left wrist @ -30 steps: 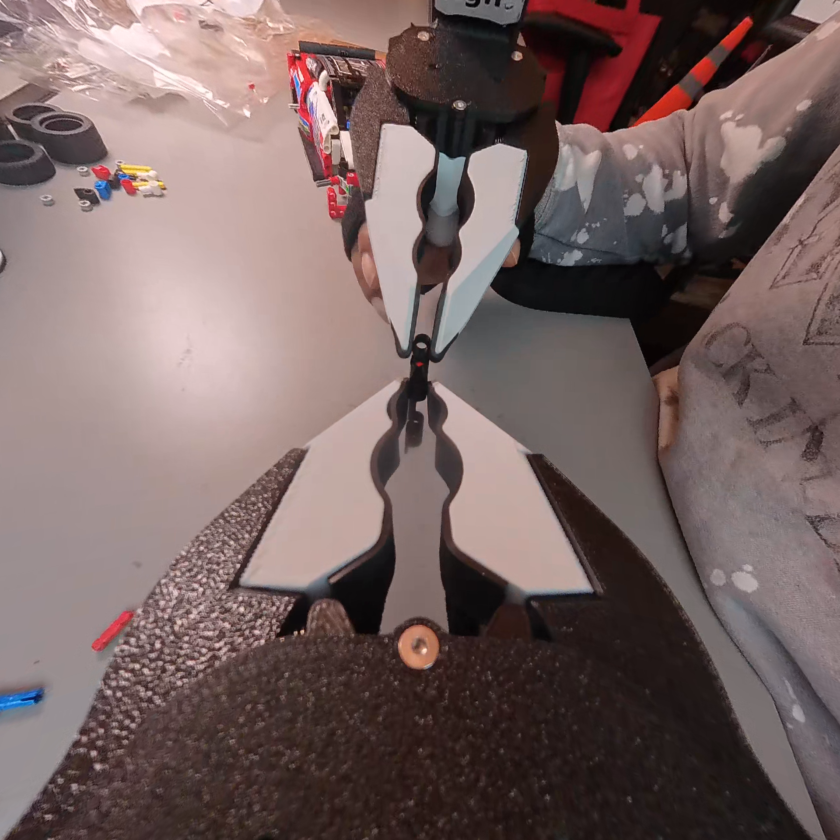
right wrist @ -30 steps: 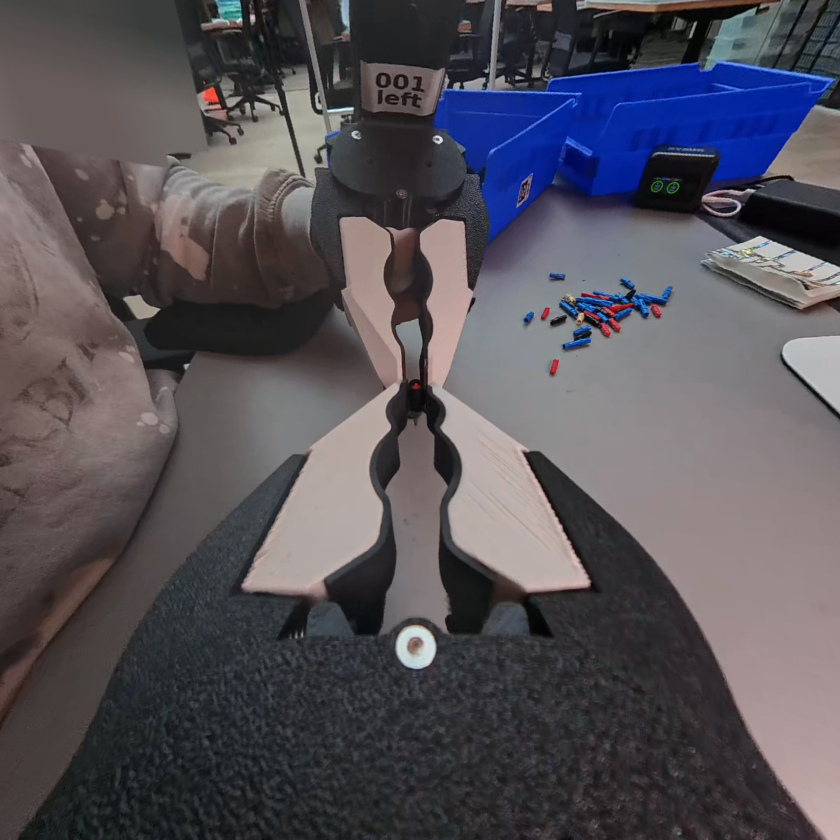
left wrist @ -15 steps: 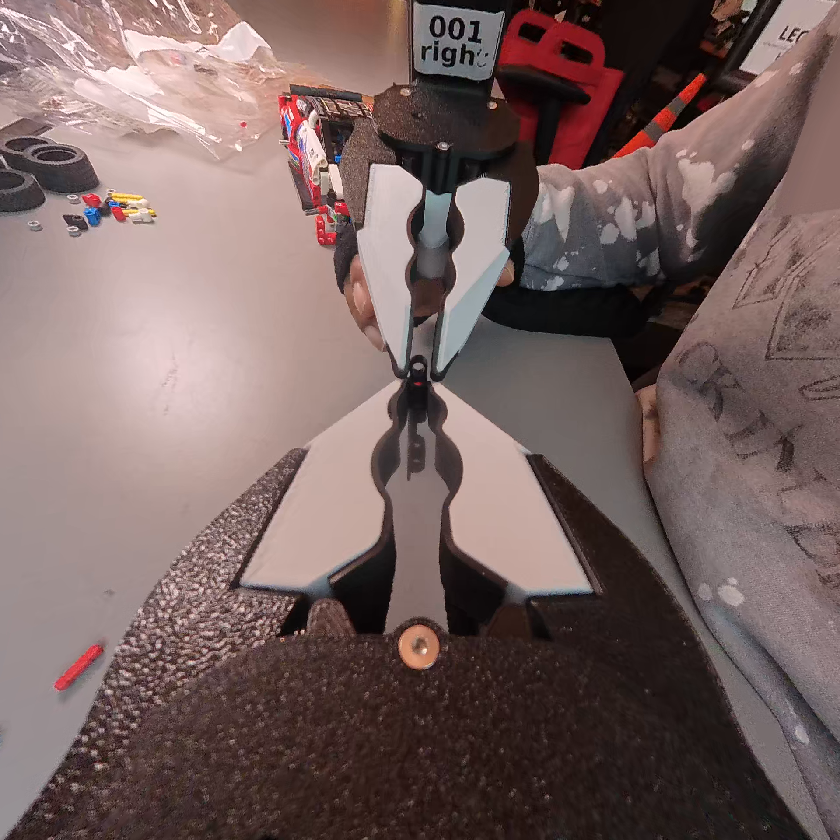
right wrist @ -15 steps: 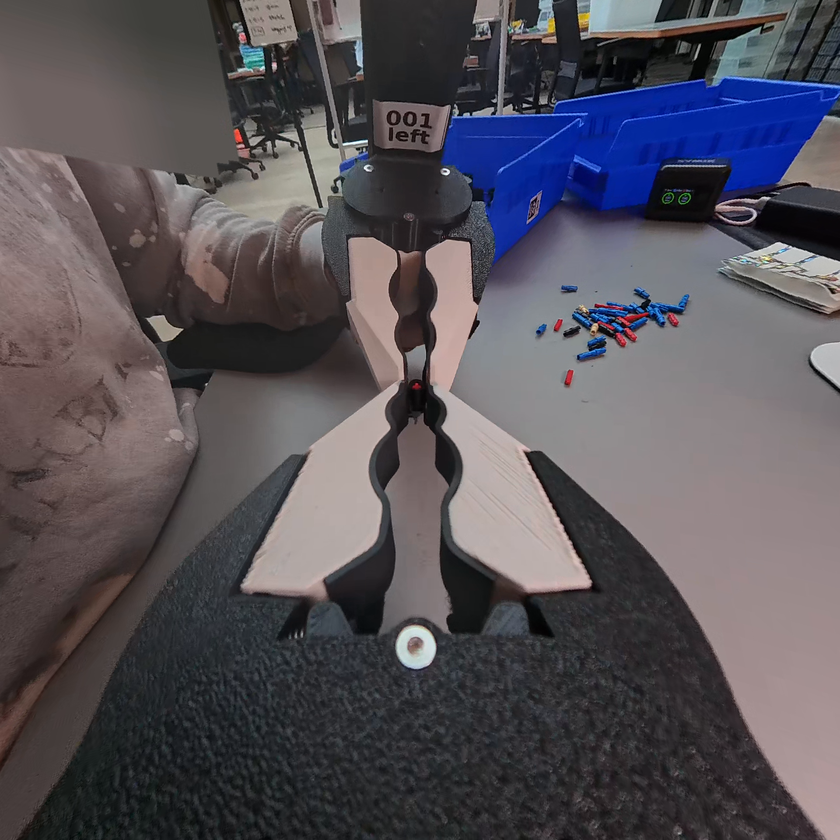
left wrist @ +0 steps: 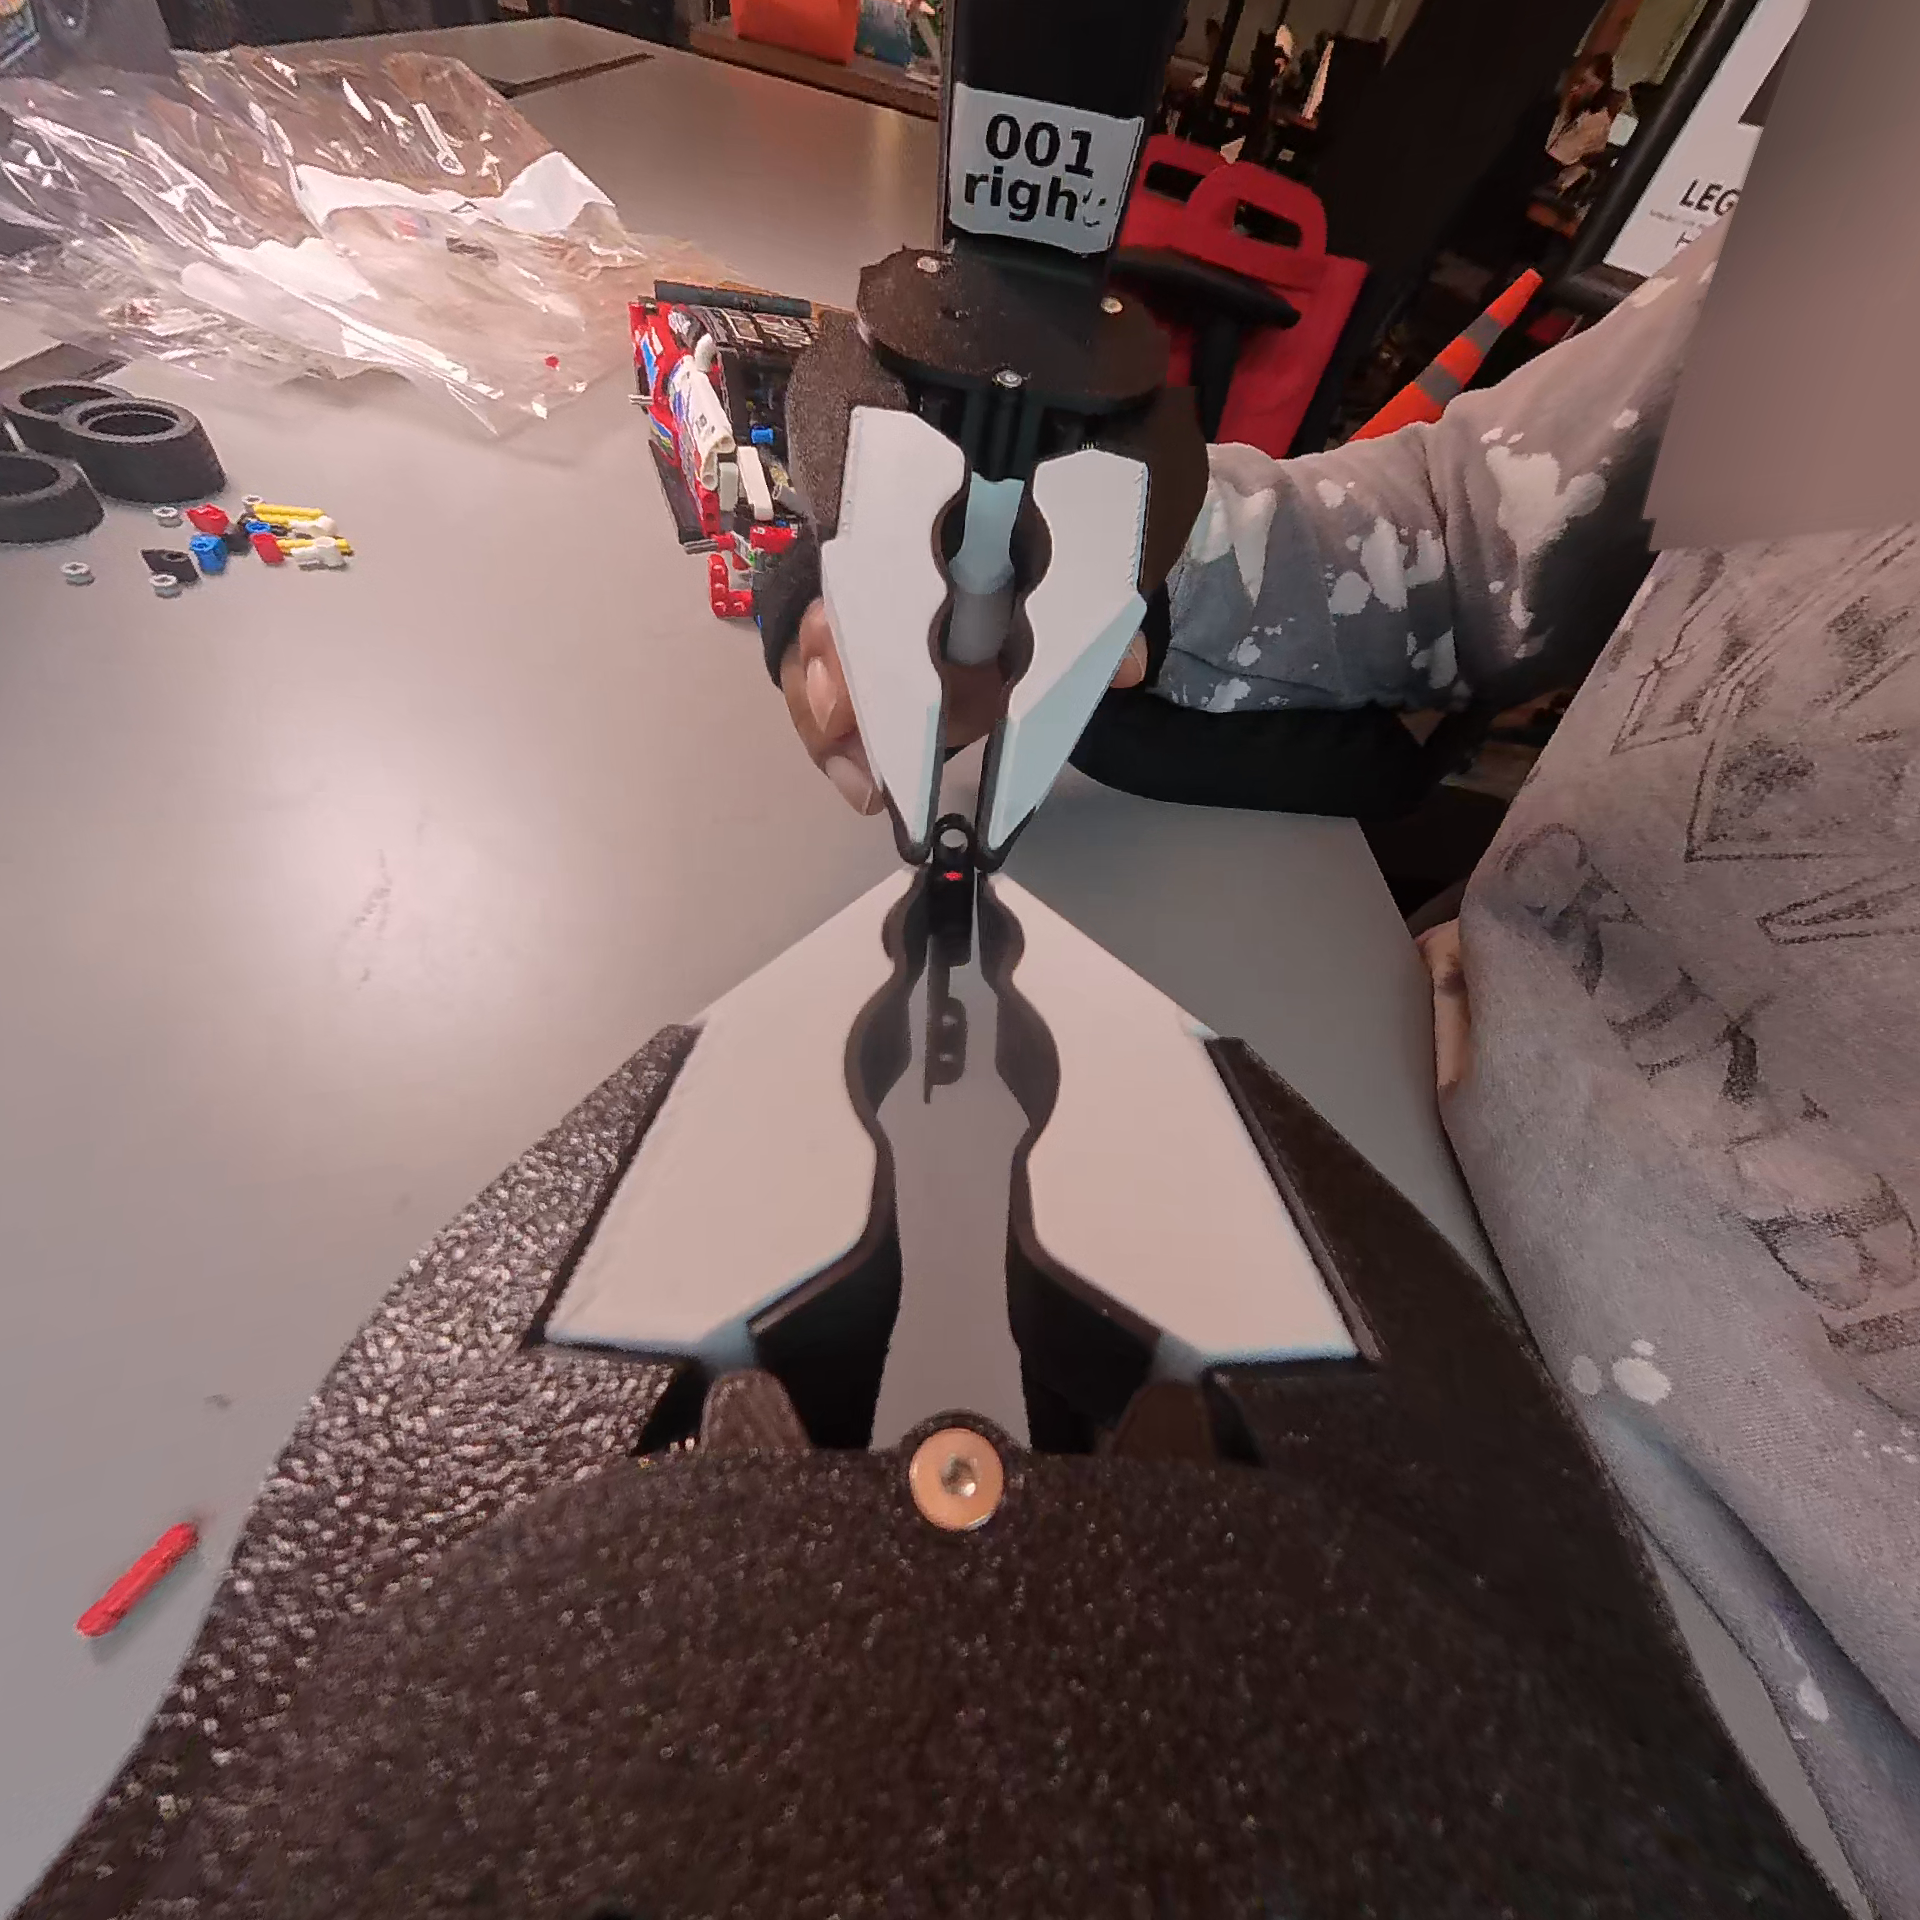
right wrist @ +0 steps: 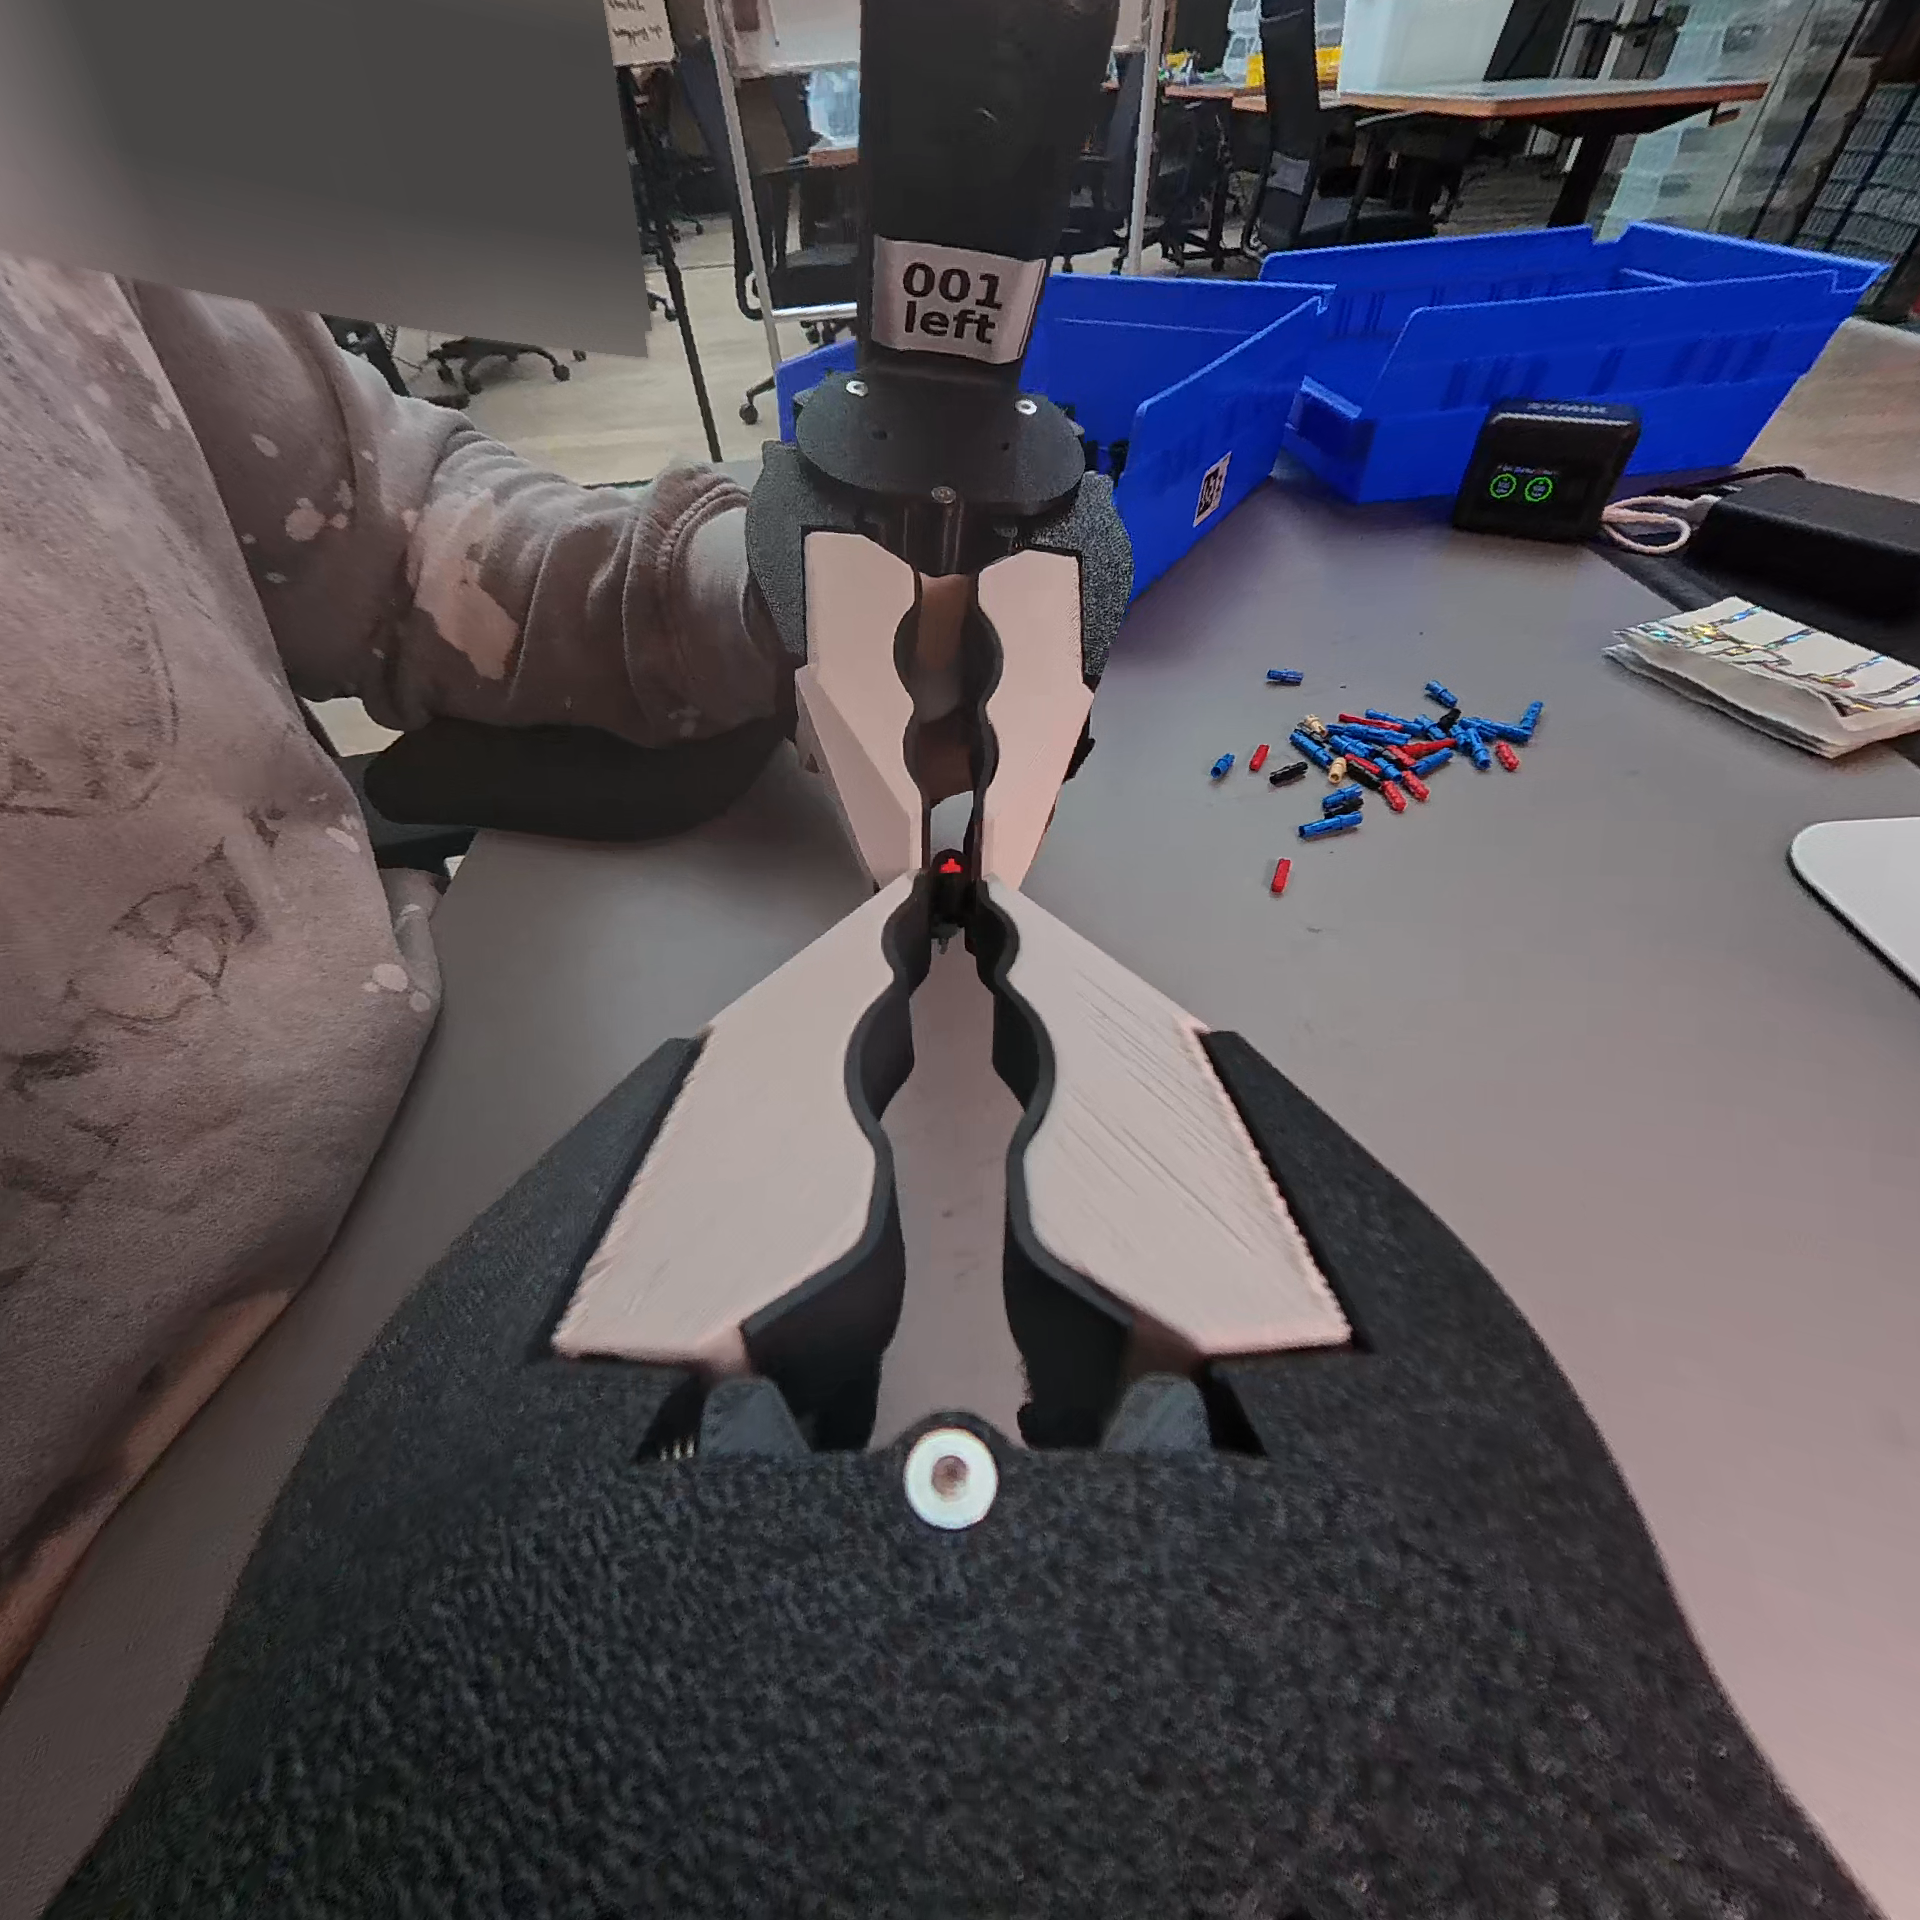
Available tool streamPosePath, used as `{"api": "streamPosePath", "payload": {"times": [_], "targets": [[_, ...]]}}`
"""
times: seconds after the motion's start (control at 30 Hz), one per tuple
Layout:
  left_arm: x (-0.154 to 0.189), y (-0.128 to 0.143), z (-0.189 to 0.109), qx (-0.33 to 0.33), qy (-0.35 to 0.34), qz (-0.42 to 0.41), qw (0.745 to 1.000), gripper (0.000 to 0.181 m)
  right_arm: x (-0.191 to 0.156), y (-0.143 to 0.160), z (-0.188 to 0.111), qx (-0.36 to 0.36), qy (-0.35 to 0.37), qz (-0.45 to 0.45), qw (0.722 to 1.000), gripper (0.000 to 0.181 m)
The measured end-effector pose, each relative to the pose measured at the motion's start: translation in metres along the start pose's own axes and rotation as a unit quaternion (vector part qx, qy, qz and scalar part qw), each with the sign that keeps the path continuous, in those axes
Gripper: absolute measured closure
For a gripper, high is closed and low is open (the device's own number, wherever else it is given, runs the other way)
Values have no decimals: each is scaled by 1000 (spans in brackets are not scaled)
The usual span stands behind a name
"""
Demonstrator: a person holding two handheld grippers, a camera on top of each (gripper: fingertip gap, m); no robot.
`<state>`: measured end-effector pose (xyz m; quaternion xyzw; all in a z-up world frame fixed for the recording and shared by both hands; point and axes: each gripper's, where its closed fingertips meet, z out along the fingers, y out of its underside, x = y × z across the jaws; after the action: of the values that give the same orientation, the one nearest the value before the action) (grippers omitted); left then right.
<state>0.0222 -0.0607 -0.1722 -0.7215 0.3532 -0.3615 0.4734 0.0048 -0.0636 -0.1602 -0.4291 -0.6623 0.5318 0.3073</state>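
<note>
In the left wrist view my left gripper [left wrist: 951, 883] is shut on a thin black beam [left wrist: 943, 1029] with holes, which lies along the gap between its fingers. A small red pin [left wrist: 952, 876] sits at the beam's far end. My right gripper [left wrist: 953, 847] meets it tip to tip and is closed around the beam's round black end. In the right wrist view my right gripper [right wrist: 948, 888] is shut on a small black piece [right wrist: 943, 920], and the red pin [right wrist: 948, 864] shows just beyond it between the tips of the left gripper [right wrist: 951, 847]. Both hover above the grey table [left wrist: 364, 831].
Left view: black tyres [left wrist: 125, 447], loose small pieces [left wrist: 249, 535], a red and white model [left wrist: 707, 457], clear plastic bags [left wrist: 312, 239], a red pin [left wrist: 135, 1579]. Right view: a pile of blue and red pins [right wrist: 1392, 748], blue bins [right wrist: 1558, 343], a small screen device [right wrist: 1538, 468], a folded booklet [right wrist: 1766, 665]. My left and right fingertips are right by each other.
Both grippers stay tip to tip on the black piece. Both views have tilted, so more of each opposite handle and the room shows and the table things sit lower.
</note>
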Motion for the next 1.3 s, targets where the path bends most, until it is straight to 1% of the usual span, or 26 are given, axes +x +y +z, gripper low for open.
{"api": "streamPosePath", "payload": {"times": [0.07,0.17,0.23,0.33,0.57,0.63,0.7,0.8,0.87,0.9,0.93,0.97,1.0,1.03,1.07,1.1,1.13,1.17,1.2,1.27,1.3], "targets": [[0,-1,0,7,4,-5,1000,173,1,-1,0,2,4,-4,1000,175],[0,-6,-2,24,5,-11,1000,176,1,-7,-2,20,5,-2,1000,176],[2,-7,-2,22,7,-6,1000,176,-1,-8,-1,22,1,-1,1000,175],[1,-6,-2,15,-7,11,1000,176,-1,-6,-1,18,1,10,1000,175],[6,-21,-5,63,3,8,998,176,-3,-21,-7,49,8,0,999,176],[7,-28,-8,89,11,-11,996,176,-3,-30,-9,78,13,19,997,177],[10,-34,-11,105,24,-25,994,176,-4,-40,-10,117,-1,68,991,177],[9,-37,-11,129,35,-49,990,175,-2,-46,-11,153,-28,131,979,179],[7,-38,-11,137,35,-57,988,176,1,-47,-11,168,-31,153,973,179],[7,-37,-10,135,34,-61,988,181,3,-47,-11,178,-31,162,970,180],[-4,0,6,35,-8,-44,998,181,6,-70,-28,257,-50,179,948,181],[-6,28,18,-47,-22,-40,998,176,16,-100,-57,337,-84,220,912,181],[7,12,20,5,9,-37,999,177,24,-113,-76,346,-30,155,925,181],[10,-4,17,46,15,-41,998,175,26,-114,-81,305,32,84,948,181],[5,-13,12,58,9,-46,997,175,28,-111,-84,287,58,66,954,181],[-1,-17,9,60,0,-56,997,176,34,-100,-82,264,71,78,959,181],[-6,-17,8,51,-10,-62,997,176,37,-86,-79,248,73,90,962,181],[-10,-16,8,50,-15,-62,997,176,34,-77,-74,236,59,98,965,181],[-11,-18,7,59,-15,-69,996,176,29,-69,-65,209,47,94,972,181],[-10,-20,6,67,-13,-79,994,176,24,-49,-46,134,44,58,988,172],[-9,-21,6,68,-12,-75,995,176,18,-43,-38,112,23,59,992,166]]}}
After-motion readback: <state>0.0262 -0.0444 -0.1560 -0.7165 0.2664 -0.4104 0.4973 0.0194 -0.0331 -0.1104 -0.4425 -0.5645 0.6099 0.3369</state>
